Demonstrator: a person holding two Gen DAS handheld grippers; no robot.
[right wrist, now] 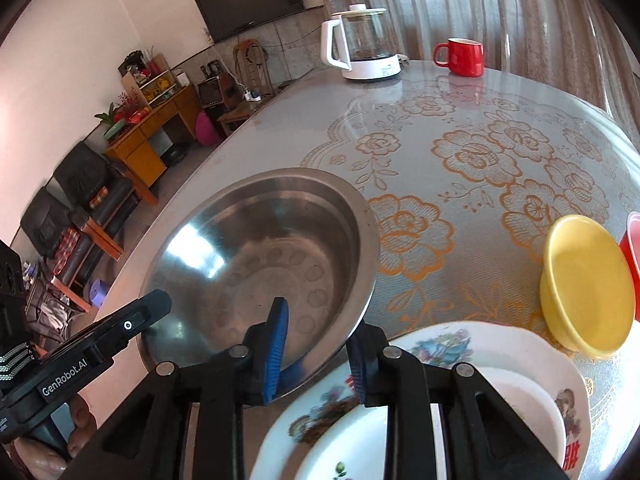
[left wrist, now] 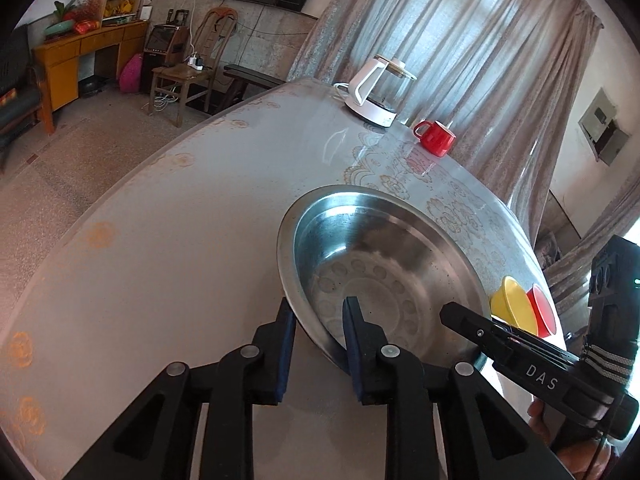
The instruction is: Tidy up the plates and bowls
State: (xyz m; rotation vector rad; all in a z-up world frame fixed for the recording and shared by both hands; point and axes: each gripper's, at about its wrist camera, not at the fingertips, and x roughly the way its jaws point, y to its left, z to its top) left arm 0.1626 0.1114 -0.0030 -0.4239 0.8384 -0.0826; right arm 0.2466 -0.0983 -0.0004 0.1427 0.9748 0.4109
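Item: steel bowl (left wrist: 384,256), wide-rimmed and shallow, being held at its near rim by both tools at once. The left gripper (left wrist: 318,320) is clamping the rim on one side, one blue pad under the lip and the other inside the bowl; the right gripper (right wrist: 318,344) is pinching the opposite near side the same way, so both sets of jaws are closed on the rim rather than standing free. The bowl is lying straight ahead of both tools, between them, its near edge appearing to ride slightly above the table (left wrist: 168,248). Being round, it has no long axis; the line that matters is running rim to rim between the two grips. Neither hand is nearer. Just beside the right gripper and partly beneath the bowl's edge, a flowered plate (right wrist: 460,344) is sitting with a white plate nested in it. A yellow bowl (right wrist: 584,280) and a red bowl (right wrist: 632,240) are standing further right. Surface: round table under a glossy floral cover, likely slippery. At the far edge a kettle (right wrist: 364,44) and red mug (right wrist: 460,58) are standing well apart from the work. Room: curtains (left wrist: 460,40), a wall television, a wooden desk, chairs.
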